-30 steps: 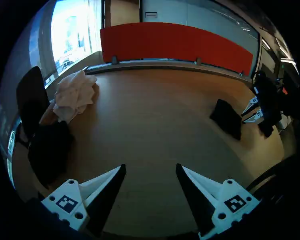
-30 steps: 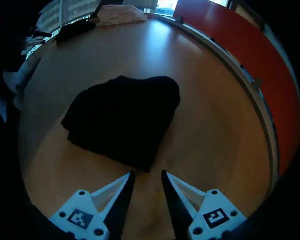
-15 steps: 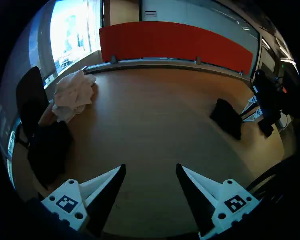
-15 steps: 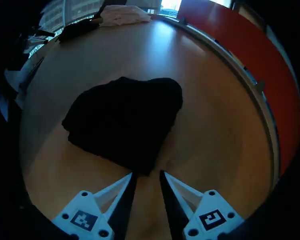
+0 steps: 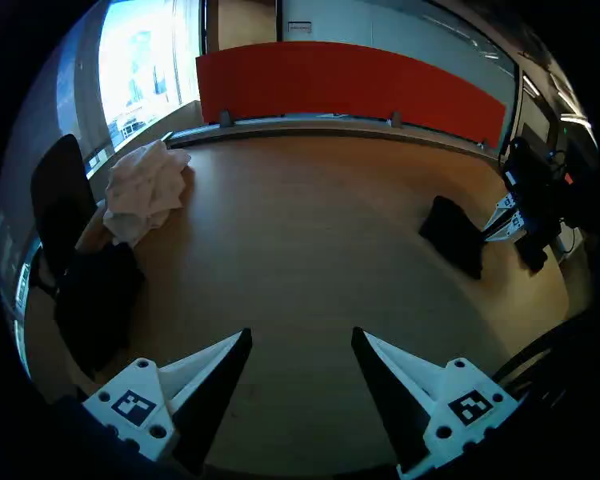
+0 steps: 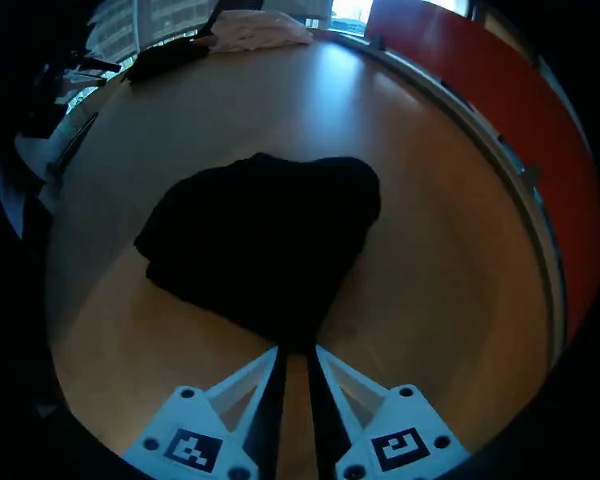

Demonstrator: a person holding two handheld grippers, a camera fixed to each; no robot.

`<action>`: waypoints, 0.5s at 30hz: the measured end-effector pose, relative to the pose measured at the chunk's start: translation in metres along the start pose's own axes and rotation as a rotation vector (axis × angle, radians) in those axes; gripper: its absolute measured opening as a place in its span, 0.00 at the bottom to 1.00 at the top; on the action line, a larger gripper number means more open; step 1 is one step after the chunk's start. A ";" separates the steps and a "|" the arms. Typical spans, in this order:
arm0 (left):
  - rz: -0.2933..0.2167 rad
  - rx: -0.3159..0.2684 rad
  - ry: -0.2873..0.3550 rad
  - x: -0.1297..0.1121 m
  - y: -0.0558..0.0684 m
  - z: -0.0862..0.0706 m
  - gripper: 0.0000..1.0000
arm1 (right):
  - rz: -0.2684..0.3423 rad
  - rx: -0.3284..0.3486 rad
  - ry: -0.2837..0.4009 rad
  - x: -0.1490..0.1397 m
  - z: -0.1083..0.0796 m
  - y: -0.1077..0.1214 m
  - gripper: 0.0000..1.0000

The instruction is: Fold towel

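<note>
Left gripper [image 5: 300,331]: open, well apart from black towel [image 6: 260,248].
Right gripper [image 6: 295,350]: almost closed at towel edge; grip unclear.

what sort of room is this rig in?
Likely an office or meeting room: a wide wooden table with a red divider panel along its far edge, a dark office chair, and large windows.

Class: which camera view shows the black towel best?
The right gripper view: the black towel lies large and central on the table, just ahead of the right gripper. The left gripper view shows it small and far off, near the table's right edge.
</note>
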State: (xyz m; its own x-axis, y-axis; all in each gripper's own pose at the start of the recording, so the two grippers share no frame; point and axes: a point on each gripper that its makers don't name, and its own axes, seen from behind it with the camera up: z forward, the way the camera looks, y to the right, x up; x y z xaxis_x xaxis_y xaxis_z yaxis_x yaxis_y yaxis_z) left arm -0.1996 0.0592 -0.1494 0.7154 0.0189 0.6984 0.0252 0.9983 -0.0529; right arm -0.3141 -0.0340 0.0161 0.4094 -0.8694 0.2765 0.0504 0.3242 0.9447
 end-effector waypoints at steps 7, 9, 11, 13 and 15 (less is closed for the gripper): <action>-0.001 -0.003 0.002 0.002 0.000 0.001 0.93 | 0.022 -0.003 0.001 0.000 0.000 -0.001 0.04; -0.001 -0.003 0.003 0.002 0.000 0.001 0.92 | 0.028 -0.008 0.003 0.000 0.000 -0.001 0.04; 0.000 -0.004 0.005 0.003 0.000 0.001 0.92 | 0.036 -0.012 0.007 0.001 -0.001 -0.001 0.03; 0.000 -0.004 0.005 0.004 0.000 0.001 0.92 | 0.050 -0.019 0.016 0.004 -0.004 0.000 0.03; 0.000 -0.006 0.006 0.004 0.001 0.002 0.92 | 0.064 -0.029 0.028 0.008 -0.007 0.001 0.03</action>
State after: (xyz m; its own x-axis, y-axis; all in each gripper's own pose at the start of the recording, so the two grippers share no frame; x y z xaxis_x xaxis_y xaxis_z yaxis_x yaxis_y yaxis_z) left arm -0.1980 0.0601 -0.1453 0.7198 0.0189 0.6939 0.0291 0.9979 -0.0574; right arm -0.3044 -0.0375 0.0178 0.4380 -0.8358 0.3310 0.0491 0.3899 0.9196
